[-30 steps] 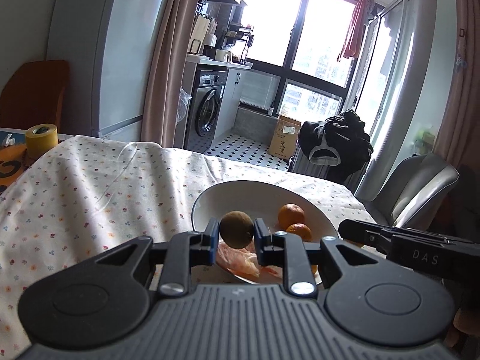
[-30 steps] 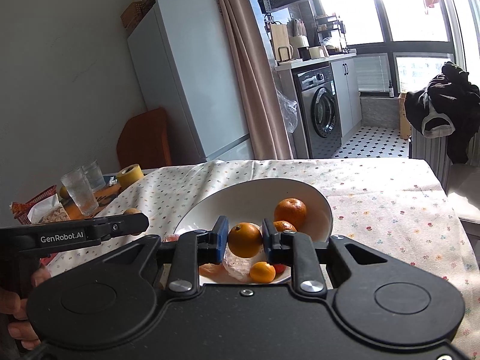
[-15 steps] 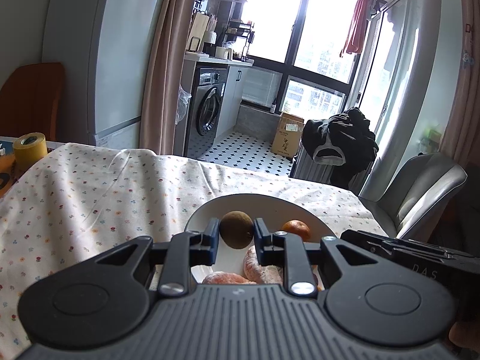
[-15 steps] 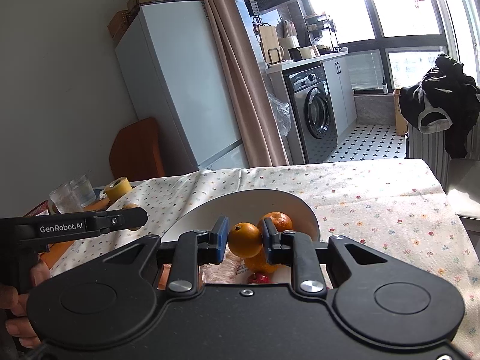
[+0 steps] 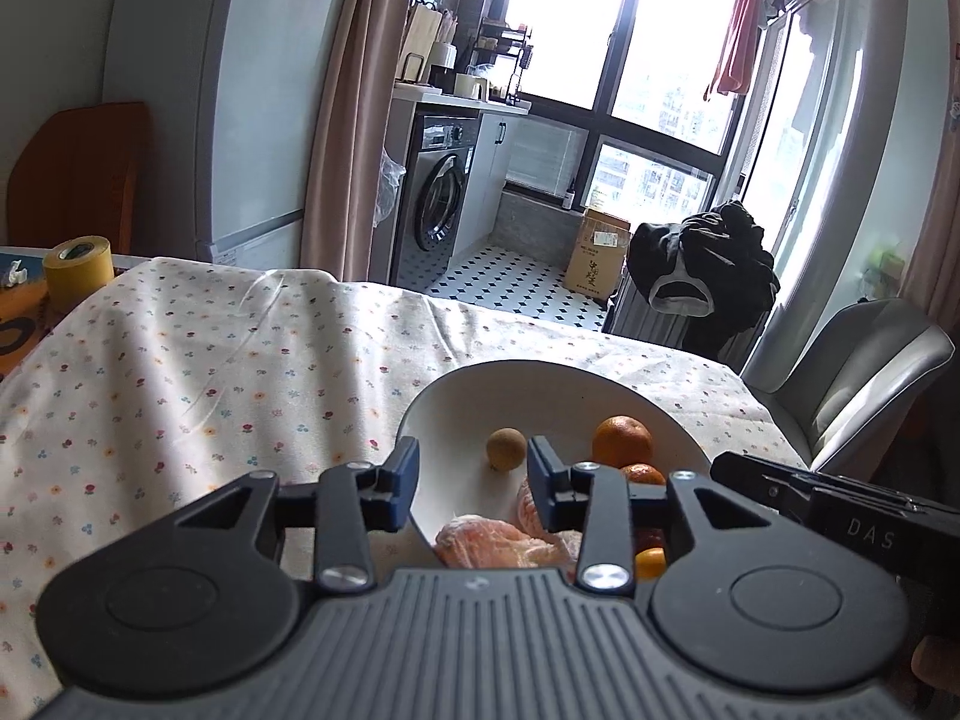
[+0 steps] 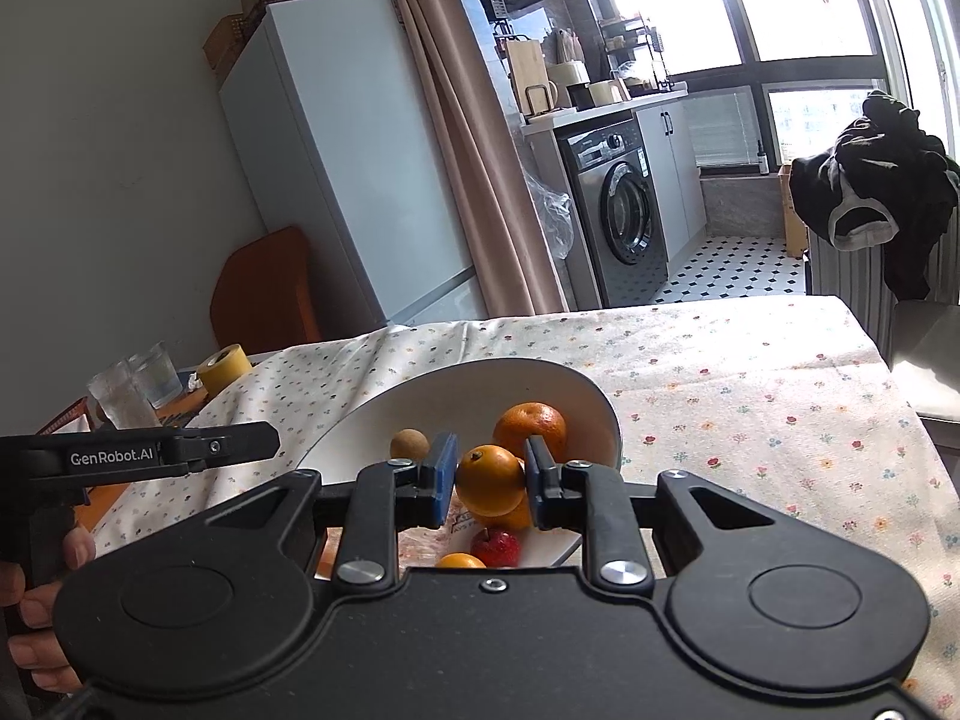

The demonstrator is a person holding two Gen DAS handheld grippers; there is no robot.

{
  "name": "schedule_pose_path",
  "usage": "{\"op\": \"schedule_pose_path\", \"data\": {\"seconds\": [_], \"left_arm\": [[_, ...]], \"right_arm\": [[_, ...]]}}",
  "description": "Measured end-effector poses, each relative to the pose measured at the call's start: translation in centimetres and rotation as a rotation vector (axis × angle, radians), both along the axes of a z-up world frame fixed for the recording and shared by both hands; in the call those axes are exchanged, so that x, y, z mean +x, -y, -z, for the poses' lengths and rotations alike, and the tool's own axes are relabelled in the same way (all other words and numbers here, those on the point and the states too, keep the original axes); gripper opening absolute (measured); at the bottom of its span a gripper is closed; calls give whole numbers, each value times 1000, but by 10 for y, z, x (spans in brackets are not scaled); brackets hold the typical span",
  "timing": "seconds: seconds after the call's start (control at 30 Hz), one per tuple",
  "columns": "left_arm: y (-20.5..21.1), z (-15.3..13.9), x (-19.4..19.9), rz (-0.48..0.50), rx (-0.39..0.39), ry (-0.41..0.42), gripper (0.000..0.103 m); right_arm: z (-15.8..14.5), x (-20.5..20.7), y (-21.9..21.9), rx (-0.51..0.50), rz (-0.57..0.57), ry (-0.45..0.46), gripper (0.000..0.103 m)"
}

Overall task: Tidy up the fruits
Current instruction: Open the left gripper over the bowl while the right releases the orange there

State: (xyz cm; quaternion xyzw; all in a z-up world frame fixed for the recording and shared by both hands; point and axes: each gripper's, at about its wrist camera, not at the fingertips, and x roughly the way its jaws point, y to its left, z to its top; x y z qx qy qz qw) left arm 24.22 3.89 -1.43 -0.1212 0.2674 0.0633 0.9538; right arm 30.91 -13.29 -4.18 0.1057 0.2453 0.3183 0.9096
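A white bowl (image 5: 474, 396) (image 6: 420, 402) sits on the flowered tablecloth. In it lie a brown kiwi (image 5: 506, 449) (image 6: 409, 444), an orange (image 5: 622, 441) (image 6: 531, 429), peeled citrus pieces (image 5: 480, 540) and a red strawberry (image 6: 495, 546). My left gripper (image 5: 473, 483) hangs open just over the bowl's near rim, with the kiwi lying free beyond its fingers. My right gripper (image 6: 487, 480) is over the bowl, shut on a small orange (image 6: 489, 480). The right gripper's side shows at the right edge of the left wrist view.
A yellow tape roll (image 5: 79, 270) (image 6: 225, 369) stands at the table's far left. Drinking glasses (image 6: 129, 390) stand beside it. A grey chair (image 5: 852, 372) is at the table's right end. A person's hand (image 6: 36, 600) holds the left gripper's handle.
My left gripper has opened and let the kiwi go; the kiwi now lies in the bowl. My right gripper still holds its orange, a little lower over the bowl.
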Motion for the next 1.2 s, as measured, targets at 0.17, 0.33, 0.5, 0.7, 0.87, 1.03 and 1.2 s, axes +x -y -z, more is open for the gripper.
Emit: {"op": "schedule_pose_path", "data": {"seconds": [0.17, 0.33, 0.5, 0.7, 0.87, 1.03, 1.2], "left_arm": [[-3, 2, -7, -12, 8, -8, 47], [-9, 1, -18, -36, 4, -6, 53], [-15, -1, -29, -54, 0, -5, 56], [-20, 1, -41, -65, -9, -1, 56], [-21, 4, -49, -70, -22, -3, 56], [-20, 10, -57, -66, -30, -4, 56], [-19, 15, -64, -64, -33, -7, 56]], "right_arm": [[1, 1, -2, 21, -3, -1, 28], [-2, -2, -2, 22, -1, 0, 34], [-9, -9, -3, 20, -18, 18, 38], [-13, -20, -5, 3, -33, 26, 40], [-14, -32, -6, -7, -42, 30, 40], [-14, -44, -8, -18, -53, 33, 40], [-12, -53, -9, -27, -59, 30, 40]]}}
